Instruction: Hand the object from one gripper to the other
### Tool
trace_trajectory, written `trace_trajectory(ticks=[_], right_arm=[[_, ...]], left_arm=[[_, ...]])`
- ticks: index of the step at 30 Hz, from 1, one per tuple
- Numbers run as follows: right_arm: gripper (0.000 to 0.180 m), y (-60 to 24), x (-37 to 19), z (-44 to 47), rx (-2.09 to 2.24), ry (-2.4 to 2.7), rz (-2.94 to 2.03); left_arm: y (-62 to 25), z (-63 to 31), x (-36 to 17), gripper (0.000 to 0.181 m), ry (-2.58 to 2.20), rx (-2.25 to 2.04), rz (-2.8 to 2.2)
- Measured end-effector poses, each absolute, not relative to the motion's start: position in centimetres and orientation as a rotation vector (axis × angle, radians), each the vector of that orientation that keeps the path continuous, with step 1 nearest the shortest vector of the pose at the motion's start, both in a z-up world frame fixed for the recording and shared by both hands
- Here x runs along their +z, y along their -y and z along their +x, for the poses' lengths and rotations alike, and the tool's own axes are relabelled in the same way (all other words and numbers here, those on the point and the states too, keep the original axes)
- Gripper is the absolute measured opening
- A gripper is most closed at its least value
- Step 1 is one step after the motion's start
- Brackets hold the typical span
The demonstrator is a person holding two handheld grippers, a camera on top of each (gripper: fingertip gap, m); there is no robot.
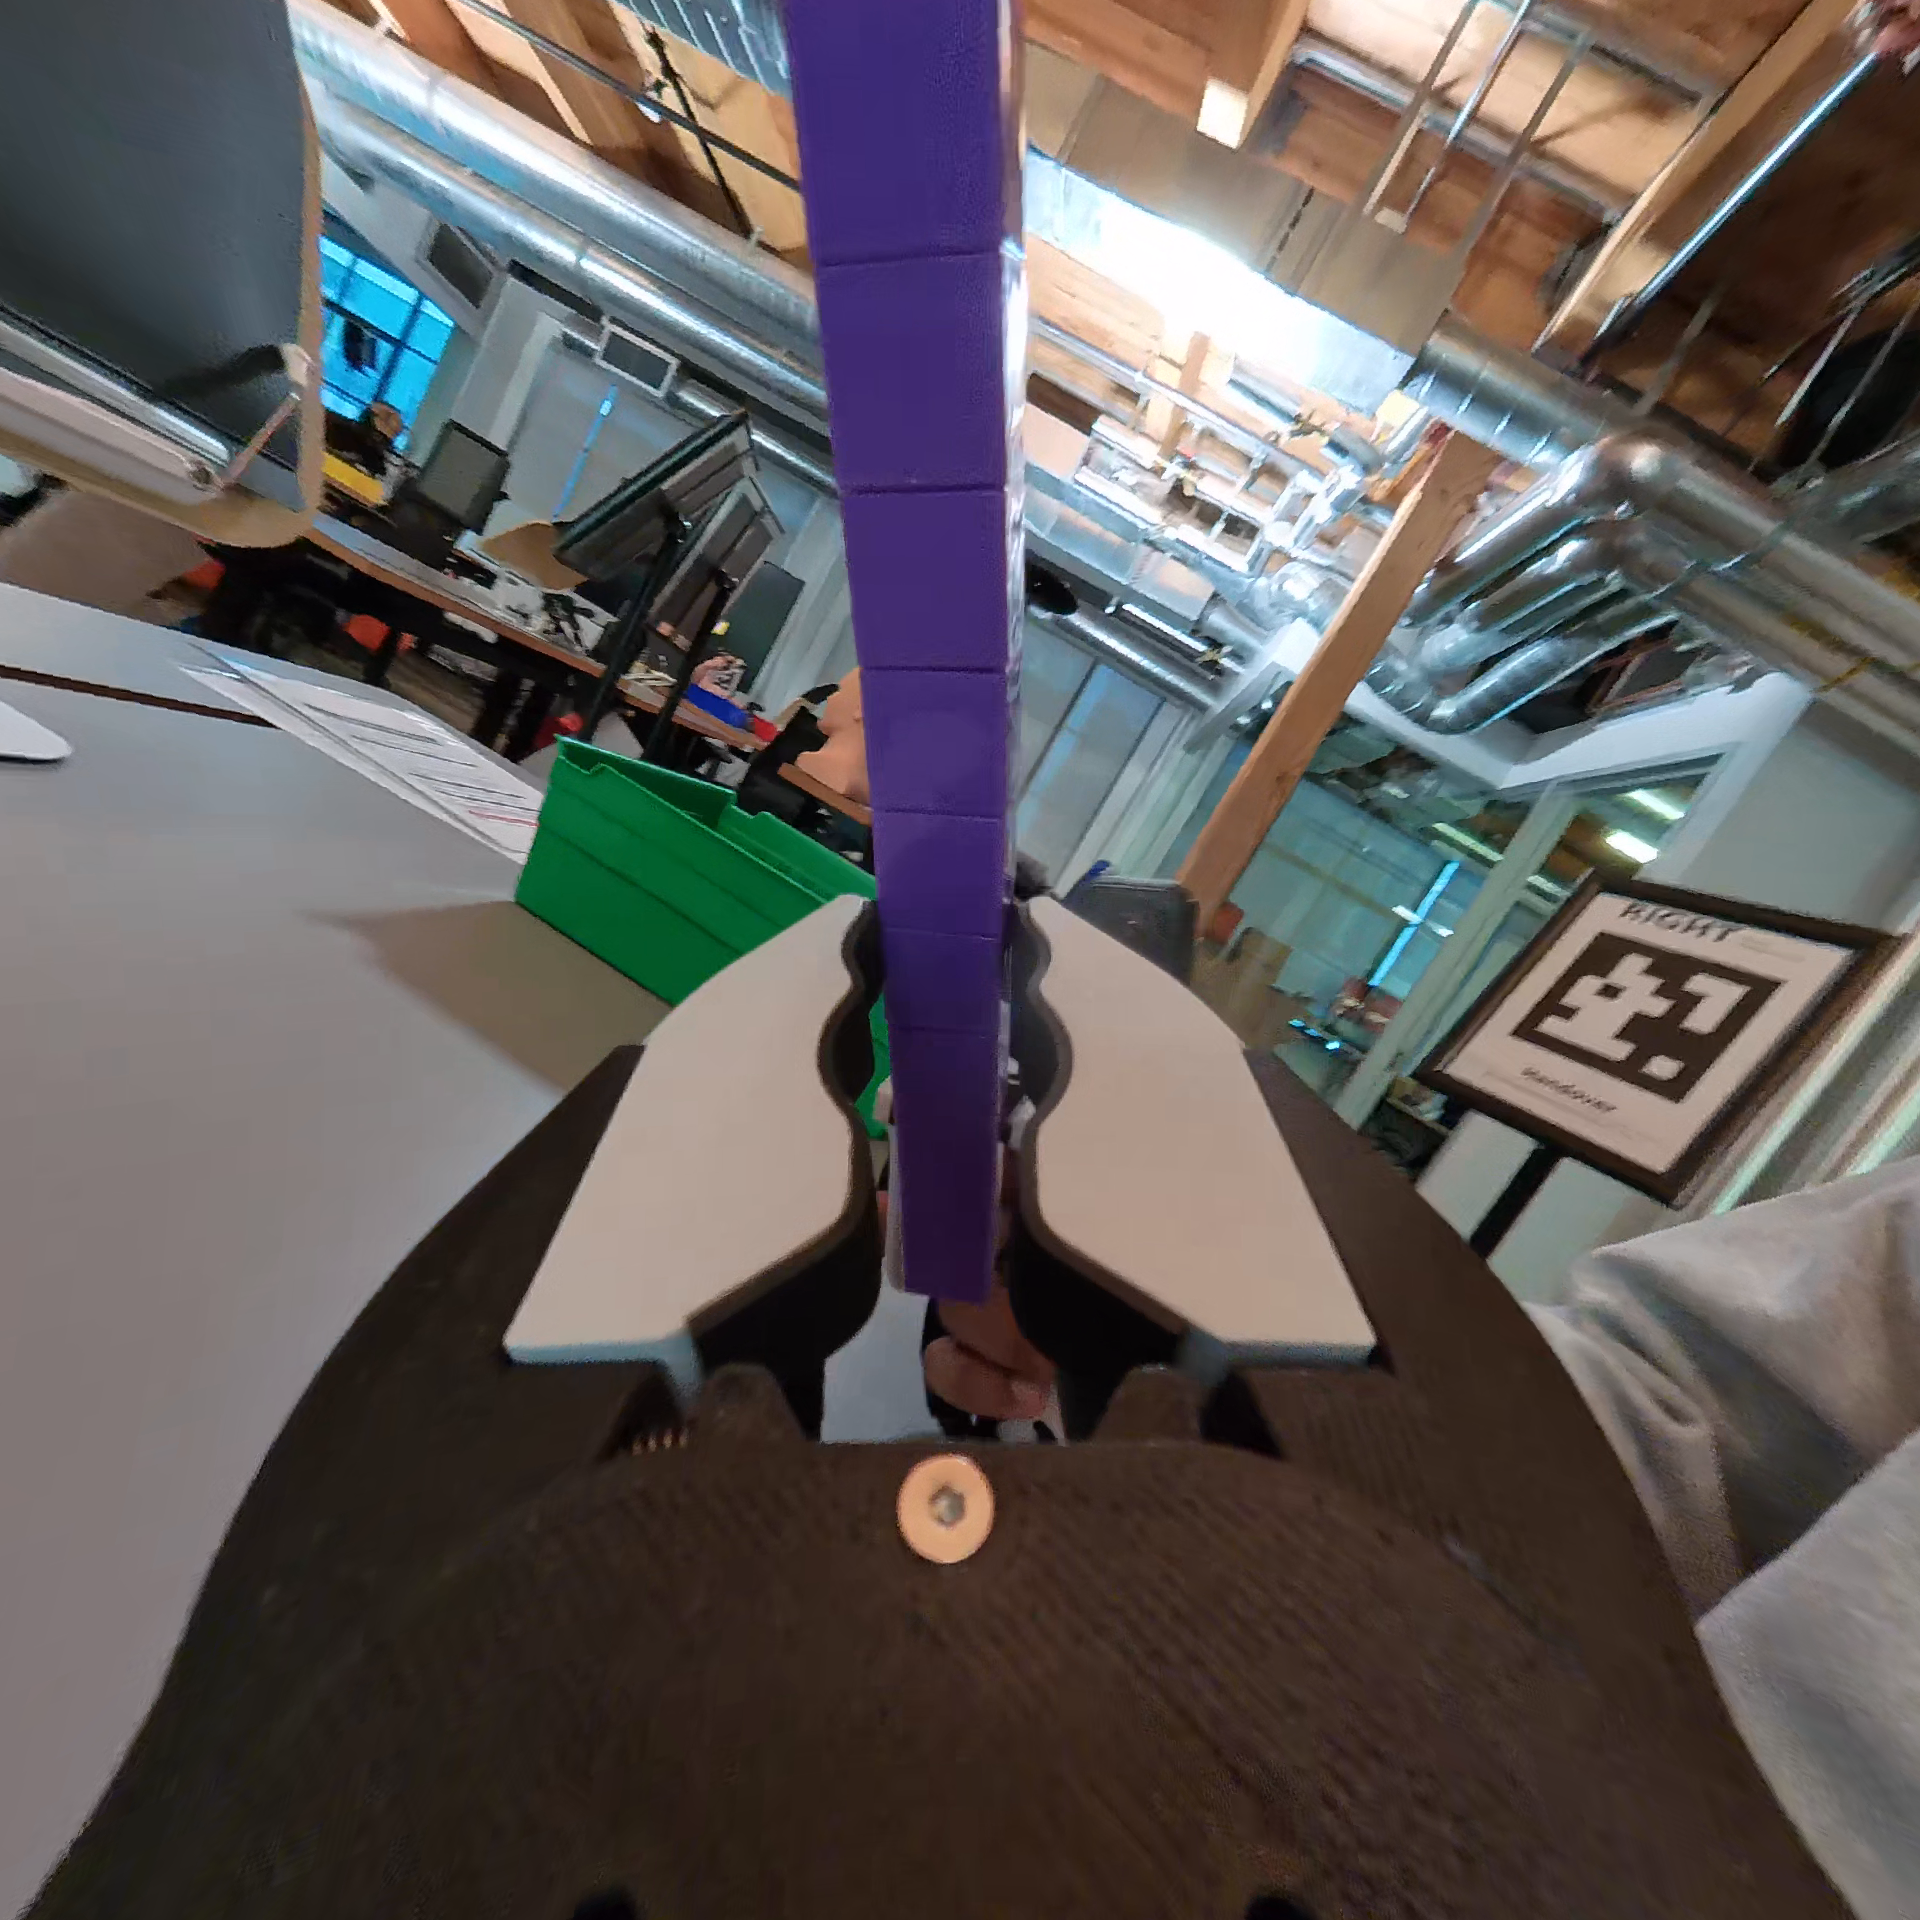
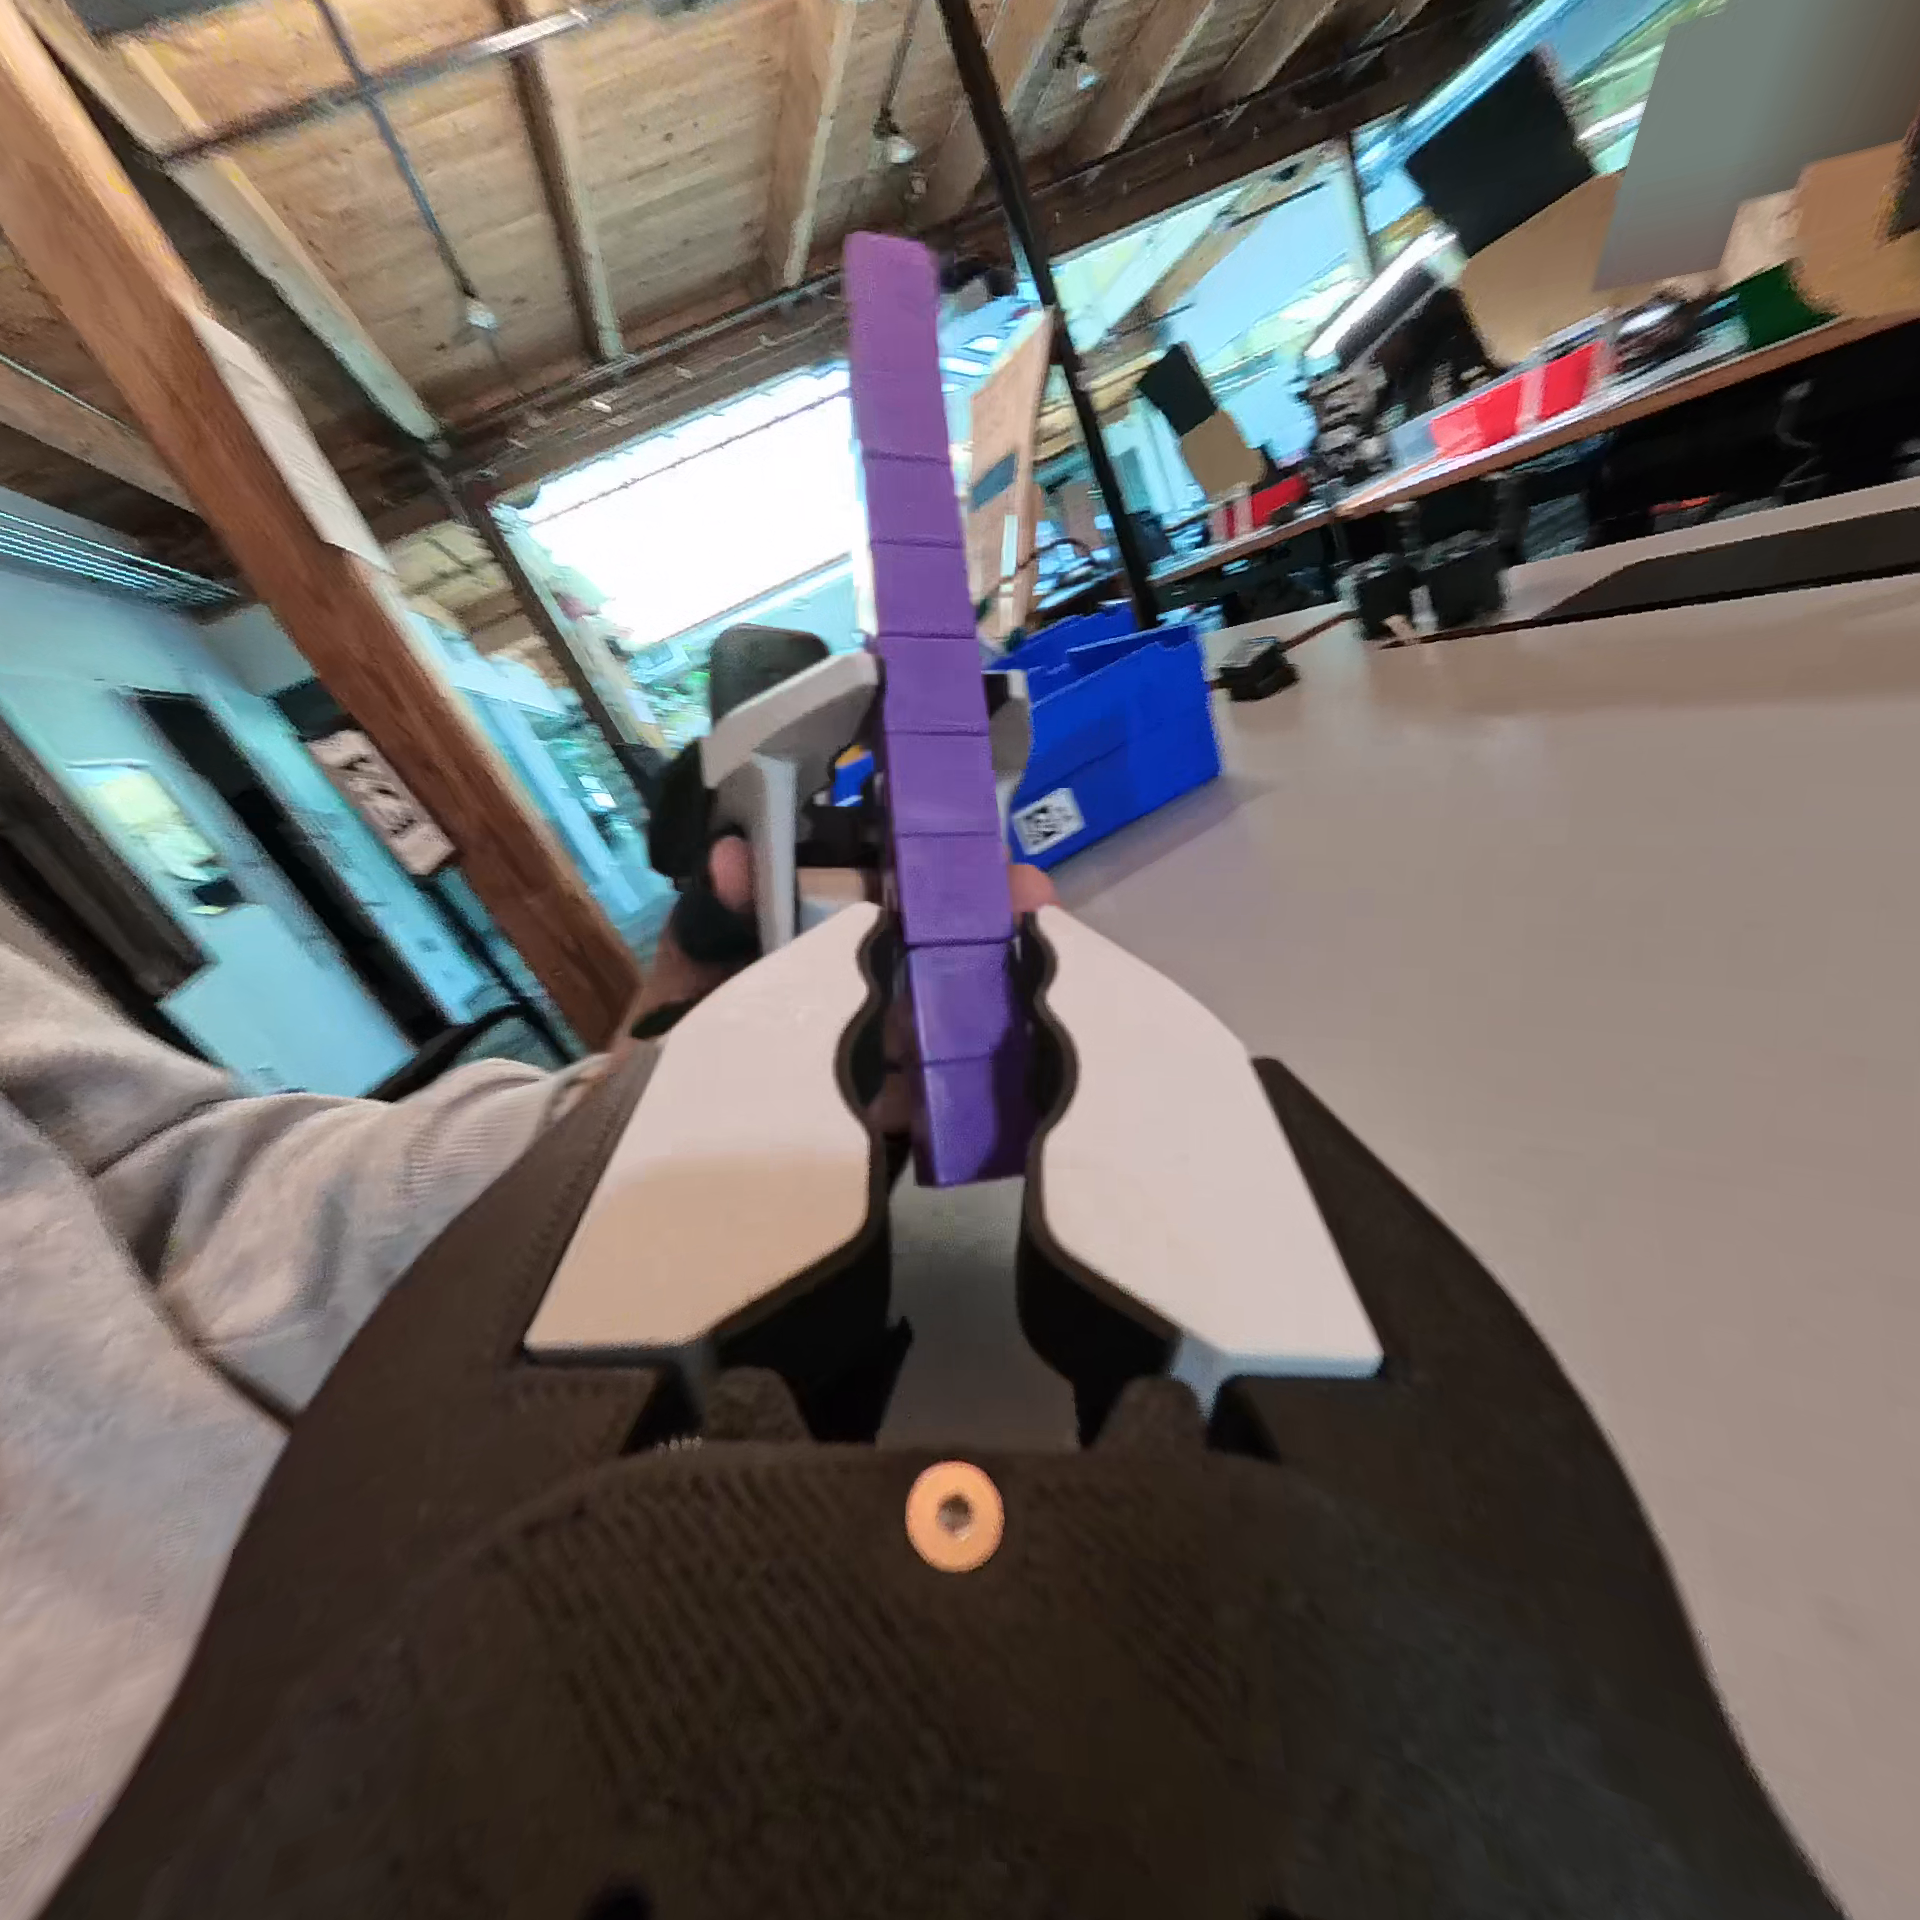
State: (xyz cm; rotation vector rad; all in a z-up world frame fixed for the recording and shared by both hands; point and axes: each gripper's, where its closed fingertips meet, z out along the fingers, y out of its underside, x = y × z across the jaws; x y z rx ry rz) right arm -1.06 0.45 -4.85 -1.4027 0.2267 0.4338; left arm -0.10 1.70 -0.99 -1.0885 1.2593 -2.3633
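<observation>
A long purple bar (image 1: 925, 582) made of square segments stands upright between both grippers. My left gripper (image 1: 945, 925) is shut on it, with the bar's lower end reaching back between the fingers. My right gripper (image 2: 954, 930) is shut on the bar's (image 2: 920, 582) lower end. In the right wrist view the left gripper's white finger (image 2: 800, 717) clamps the bar higher up, near its middle. A hand shows behind the bar in both views.
A grey table (image 1: 208, 935) lies below, with a green bin (image 1: 644, 883) and a paper sheet (image 1: 395, 748) on it. The right wrist view shows the table (image 2: 1507, 935) and a blue bin (image 2: 1122, 717). A framed marker sign (image 1: 1652, 1029) stands at right. Grey sleeves (image 2: 156, 1195) are close by. The tips of one gripper are about 4 cm away from the tips of the other.
</observation>
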Motion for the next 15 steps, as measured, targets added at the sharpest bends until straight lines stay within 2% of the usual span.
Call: trace_trajectory(ticks=[4,10,15], right_arm=[[0.037,-0.2,-4.9,0.0,0.244,-0.195,-1.443],[0.045,0.1,-4.6,0.5,0.092,-0.157,-1.473],[0.044,0.4,-4.0,0.4,0.014,-0.128,-1.468]], left_arm=[[-1.9,0.1,-1.3,0.022,-1.299,-2.263,-1.084],[-2.2,1.0,-3.0,0.022,-1.402,-1.995,-1.142],[-1.4,1.3,-4.3,0.022,-1.539,-1.718,-1.12]])
